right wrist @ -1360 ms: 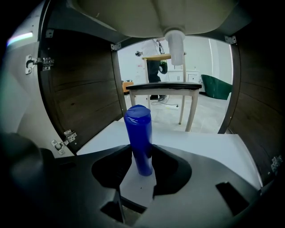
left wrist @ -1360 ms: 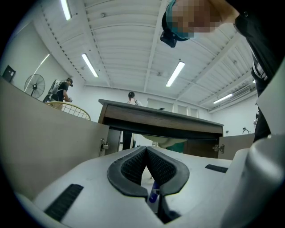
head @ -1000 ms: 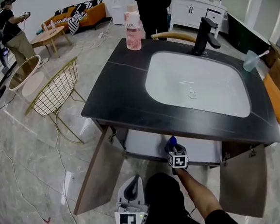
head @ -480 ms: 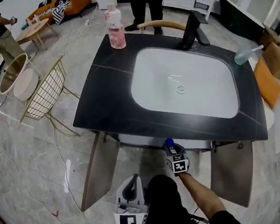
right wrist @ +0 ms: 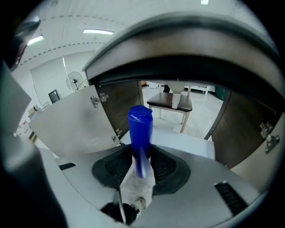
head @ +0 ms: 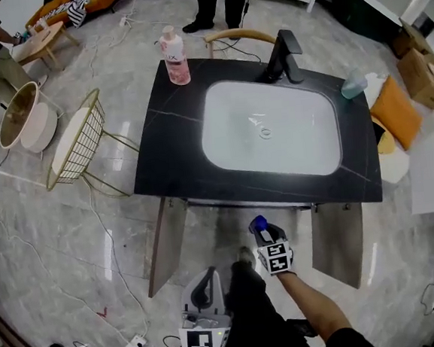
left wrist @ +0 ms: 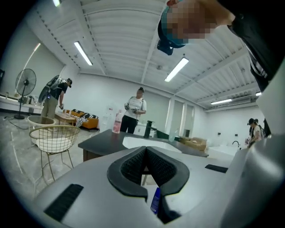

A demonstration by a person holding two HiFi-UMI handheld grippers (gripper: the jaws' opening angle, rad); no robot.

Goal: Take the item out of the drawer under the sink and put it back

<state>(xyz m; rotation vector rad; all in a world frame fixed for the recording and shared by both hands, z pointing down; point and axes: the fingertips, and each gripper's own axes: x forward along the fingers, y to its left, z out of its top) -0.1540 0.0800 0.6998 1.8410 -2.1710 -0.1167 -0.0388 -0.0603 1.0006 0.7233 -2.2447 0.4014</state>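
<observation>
left gripper point(left wrist: 144, 150): pale grey moulded shell, black ribbed pads point(left wrist: 130, 165) | right gripper point(right wrist: 141, 156): same grey shell, black ribbed lining | marker cubes point(head: 276, 257): white faces, black square patterns | clothing point(head: 252, 313): black | sleeve point(head: 343, 342): short, black

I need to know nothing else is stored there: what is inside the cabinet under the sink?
Through the open doors, the right gripper view shows only a pale shelf. The blue bottle in the right tongs covers its middle.
</observation>
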